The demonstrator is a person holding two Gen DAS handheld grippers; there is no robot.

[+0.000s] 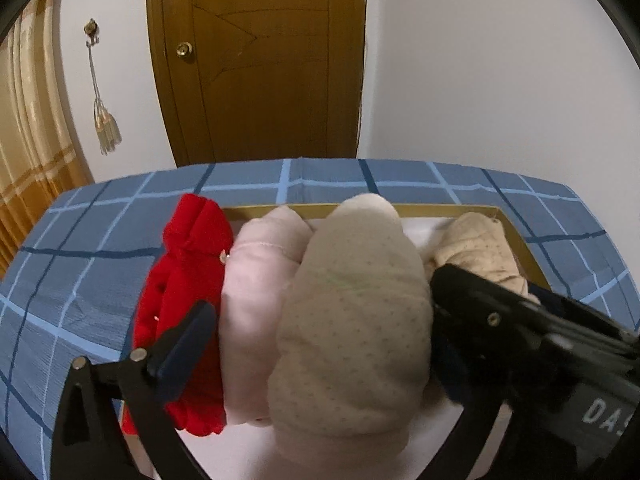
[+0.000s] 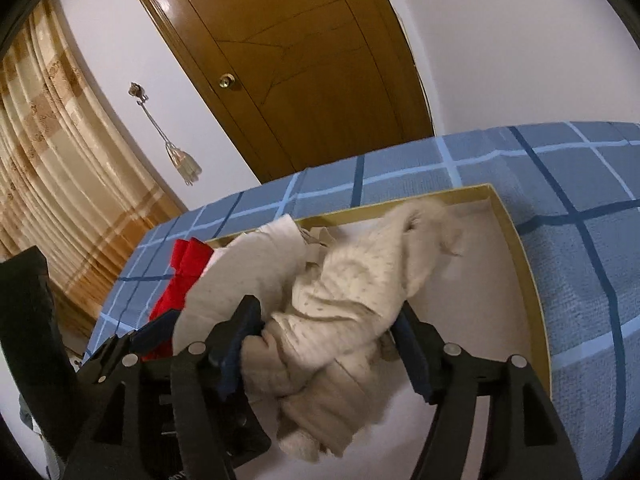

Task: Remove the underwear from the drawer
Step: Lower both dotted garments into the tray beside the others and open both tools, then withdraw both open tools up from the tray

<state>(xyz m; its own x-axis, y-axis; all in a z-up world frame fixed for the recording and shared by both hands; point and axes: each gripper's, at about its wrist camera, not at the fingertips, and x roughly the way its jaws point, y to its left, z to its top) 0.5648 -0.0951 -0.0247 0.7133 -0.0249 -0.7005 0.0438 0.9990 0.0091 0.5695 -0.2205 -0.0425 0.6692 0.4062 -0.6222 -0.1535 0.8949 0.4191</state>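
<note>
The left gripper [image 1: 316, 332] stood with jaws wide apart, astride the taupe and pink rolls [image 1: 352, 320] without pressing them. The right gripper [image 2: 328, 340] had jaws partly open around the cream dotted underwear [image 2: 344, 300], grip unconfirmed. All the garments, including the red piece [image 1: 184, 272], remained in the drawer [image 2: 520, 248] on the bed [image 1: 80, 240]; removal was outstanding.

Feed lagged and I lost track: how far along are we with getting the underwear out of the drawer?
Done: nothing visibly out yet. The red garment, pink roll and beige dotted roll sit in the gold-rimmed drawer. In hand: the right gripper straddles the cream dotted garment, grip unclear. The left gripper stands open around the pink and beige rolls. Left: lifting all four out.
</note>
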